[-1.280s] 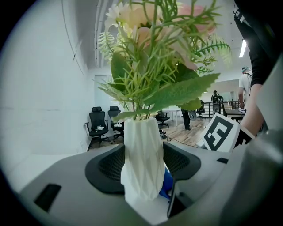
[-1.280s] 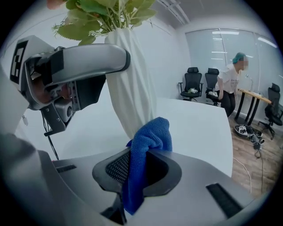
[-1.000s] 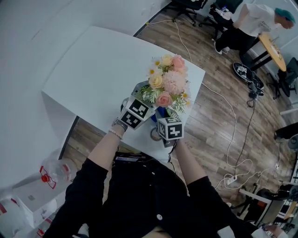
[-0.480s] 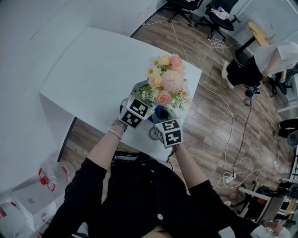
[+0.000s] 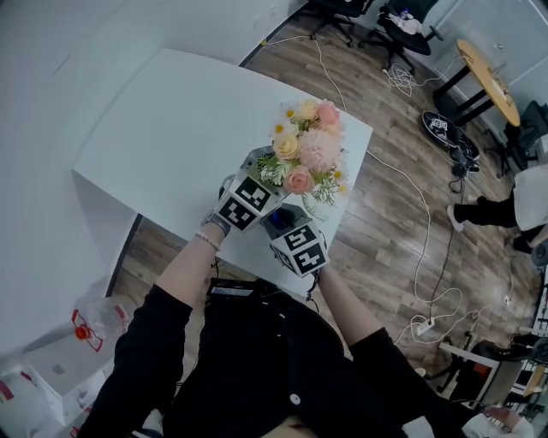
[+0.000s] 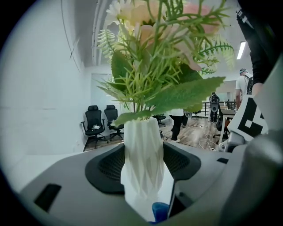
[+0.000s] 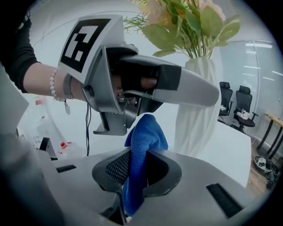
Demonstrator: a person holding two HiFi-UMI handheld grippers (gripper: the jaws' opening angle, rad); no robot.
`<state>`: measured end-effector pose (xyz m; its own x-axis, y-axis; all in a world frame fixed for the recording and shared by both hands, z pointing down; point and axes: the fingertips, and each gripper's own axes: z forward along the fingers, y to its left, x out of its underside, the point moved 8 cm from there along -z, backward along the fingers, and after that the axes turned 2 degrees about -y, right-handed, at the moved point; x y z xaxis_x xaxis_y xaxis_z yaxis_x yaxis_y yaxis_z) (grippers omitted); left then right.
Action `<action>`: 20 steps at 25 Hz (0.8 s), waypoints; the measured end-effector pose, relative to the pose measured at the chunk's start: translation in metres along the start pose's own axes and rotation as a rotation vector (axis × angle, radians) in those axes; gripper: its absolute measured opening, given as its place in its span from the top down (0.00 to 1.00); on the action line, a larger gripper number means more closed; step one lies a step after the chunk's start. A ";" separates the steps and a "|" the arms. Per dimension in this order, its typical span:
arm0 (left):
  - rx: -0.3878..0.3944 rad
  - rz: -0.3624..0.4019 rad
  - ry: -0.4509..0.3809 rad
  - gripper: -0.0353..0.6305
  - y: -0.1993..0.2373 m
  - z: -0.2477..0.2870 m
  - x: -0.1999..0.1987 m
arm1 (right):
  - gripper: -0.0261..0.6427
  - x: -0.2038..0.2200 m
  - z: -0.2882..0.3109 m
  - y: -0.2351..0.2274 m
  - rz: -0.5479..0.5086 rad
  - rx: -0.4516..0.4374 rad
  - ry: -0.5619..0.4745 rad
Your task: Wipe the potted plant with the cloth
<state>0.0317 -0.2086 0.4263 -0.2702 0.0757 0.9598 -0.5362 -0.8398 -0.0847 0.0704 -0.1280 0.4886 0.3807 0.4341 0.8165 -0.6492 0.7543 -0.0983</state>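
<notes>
The potted plant is a bunch of pink and yellow flowers (image 5: 306, 152) in a white faceted vase (image 6: 142, 163), standing near the table's front right corner. My left gripper (image 6: 142, 171) is shut on the vase, one pad against each side. In the head view the left gripper (image 5: 253, 193) reaches in under the blooms. My right gripper (image 7: 140, 170) is shut on a blue cloth (image 7: 142, 148), which sticks up between its pads. The cloth (image 5: 278, 220) sits just in front of the vase base, apart from the vase (image 7: 196, 110). The right gripper (image 5: 289, 229) lies beside the left one.
The white table (image 5: 171, 128) stretches left and back from the plant; its edge runs close behind my arms. Cables lie on the wooden floor (image 5: 402, 197) to the right, with office chairs (image 5: 402, 21) beyond. A plastic bottle (image 5: 84, 328) stands at lower left.
My right gripper has drawn back toward me and to the left and has rolled, so the blue cloth now shows at its tip. The left gripper has kept still on the vase.
</notes>
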 end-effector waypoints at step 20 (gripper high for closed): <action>0.074 0.002 0.017 0.52 0.010 -0.002 0.006 | 0.83 0.012 0.011 -0.044 0.305 0.178 -0.049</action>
<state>0.0233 -0.2154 0.4307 -0.2853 0.0831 0.9548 -0.4758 -0.8771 -0.0658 0.0964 -0.1614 0.5093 0.1225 0.5986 0.7916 -0.8341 0.4943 -0.2447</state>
